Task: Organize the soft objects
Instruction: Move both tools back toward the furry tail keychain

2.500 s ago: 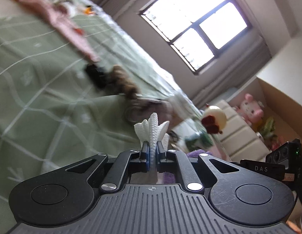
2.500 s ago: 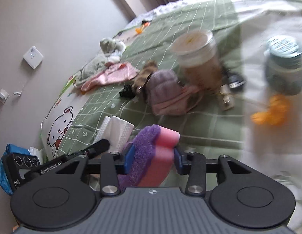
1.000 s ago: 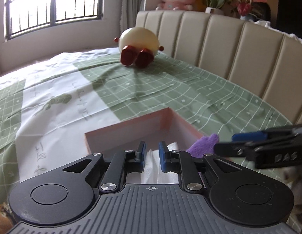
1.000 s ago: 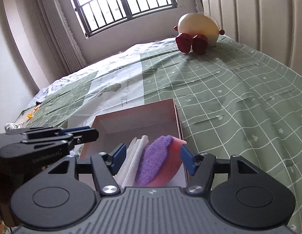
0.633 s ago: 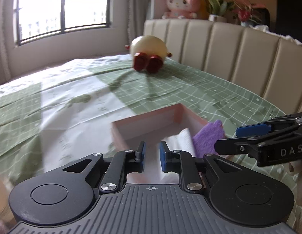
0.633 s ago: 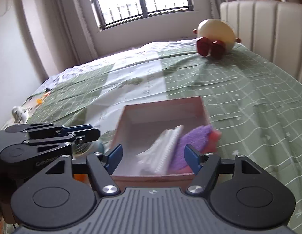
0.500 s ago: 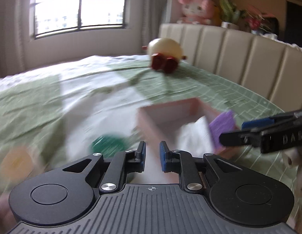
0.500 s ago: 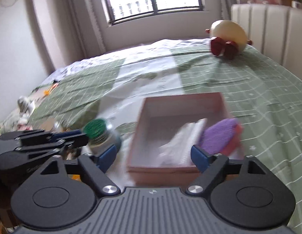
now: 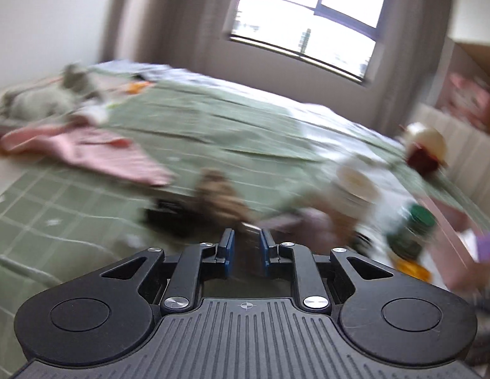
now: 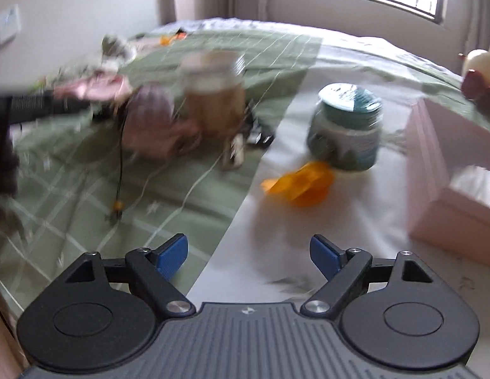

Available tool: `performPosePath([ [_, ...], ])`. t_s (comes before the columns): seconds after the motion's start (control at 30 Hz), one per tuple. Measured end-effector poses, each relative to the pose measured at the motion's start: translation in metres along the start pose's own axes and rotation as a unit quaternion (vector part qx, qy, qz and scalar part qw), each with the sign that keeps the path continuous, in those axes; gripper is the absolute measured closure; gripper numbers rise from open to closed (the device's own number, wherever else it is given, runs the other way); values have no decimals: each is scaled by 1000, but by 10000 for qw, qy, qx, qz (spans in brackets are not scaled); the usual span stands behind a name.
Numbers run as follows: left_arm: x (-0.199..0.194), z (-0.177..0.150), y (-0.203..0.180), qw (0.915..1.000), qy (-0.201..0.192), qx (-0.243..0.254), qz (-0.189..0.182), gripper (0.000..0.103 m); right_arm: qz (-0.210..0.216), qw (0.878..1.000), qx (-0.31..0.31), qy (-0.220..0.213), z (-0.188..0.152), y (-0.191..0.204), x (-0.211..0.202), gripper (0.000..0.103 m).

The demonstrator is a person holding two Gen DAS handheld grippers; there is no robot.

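Observation:
Both views are motion-blurred. The pink box [image 10: 434,164] stands on the bed at the right, with white cloth [image 10: 472,180] inside; the purple sponge [image 9: 486,249] shows at the right edge of the left wrist view. My left gripper [image 9: 245,248] is empty, its jaws a narrow gap apart, pointing at a brown fluffy thing [image 9: 221,195]. My right gripper [image 10: 248,254] is wide open and empty above the sheet, short of an orange soft piece [image 10: 300,183]. A pink cloth [image 9: 96,151] and a mauve soft thing [image 10: 153,120] lie on the green bedspread.
A tall jar with a pale lid [image 10: 213,91] and a green-lidded jar [image 10: 346,126] stand mid-bed. A cream and red plush [image 9: 425,151] sits far right. A black cord [image 10: 118,170] trails over the spread. Grey clothing [image 9: 33,104] lies far left.
Both grippers swung left, away from the pink box where the white cloth and purple sponge now lie, toward the cluttered part of the bed. The right gripper opened wider.

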State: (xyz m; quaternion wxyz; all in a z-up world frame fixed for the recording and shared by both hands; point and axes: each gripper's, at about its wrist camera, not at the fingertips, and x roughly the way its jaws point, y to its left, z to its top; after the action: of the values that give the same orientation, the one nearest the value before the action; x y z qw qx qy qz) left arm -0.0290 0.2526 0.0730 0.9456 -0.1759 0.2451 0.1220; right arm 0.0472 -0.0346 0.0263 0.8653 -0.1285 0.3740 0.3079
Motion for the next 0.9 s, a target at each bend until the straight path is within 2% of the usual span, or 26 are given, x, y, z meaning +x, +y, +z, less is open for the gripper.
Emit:
performPosePath([
  [0.07, 13, 12, 31, 9982, 34, -565, 181, 84, -107, 9998, -146, 55, -9, 6, 9, 17],
  [0.1, 21, 17, 43, 9958, 124, -865, 259, 84, -186, 9997, -172, -11, -14, 8, 10, 12],
  [0.23, 49, 26, 73, 9788, 399, -1981, 340, 84, -277, 9994, 54, -181, -22, 1, 10, 1],
  [0.3, 62, 33, 73, 9761, 428, -2095, 397, 84, -207, 9993, 218, -206, -24, -5, 12, 0],
  [0.4, 82, 42, 57, 9832, 635, -1596, 618, 84, -183, 9992, 224, -265, -26, -5, 12, 0],
  [0.5, 98, 43, 30, 9906, 833, -455, 989, 79, -183, 9991, 211, -319, -28, -4, 12, 0],
  [0.57, 96, 37, 11, 9887, 848, 450, 1151, 78, -162, 9991, 211, -336, -28, -4, 12, 0],
  [0.67, 81, 25, 0, 9810, 860, 1223, 1234, 78, -150, 9991, 209, -347, -28, -5, 12, 0],
  [0.8, 57, 9, 5, 9770, 847, 1602, 1123, 78, -151, 9990, 212, -354, -29, -5, 11, 0],
  [0.9, 39, 1, 14, 9833, 918, 1428, 661, 75, -156, 9991, 188, -347, -29, -4, 11, 0],
])
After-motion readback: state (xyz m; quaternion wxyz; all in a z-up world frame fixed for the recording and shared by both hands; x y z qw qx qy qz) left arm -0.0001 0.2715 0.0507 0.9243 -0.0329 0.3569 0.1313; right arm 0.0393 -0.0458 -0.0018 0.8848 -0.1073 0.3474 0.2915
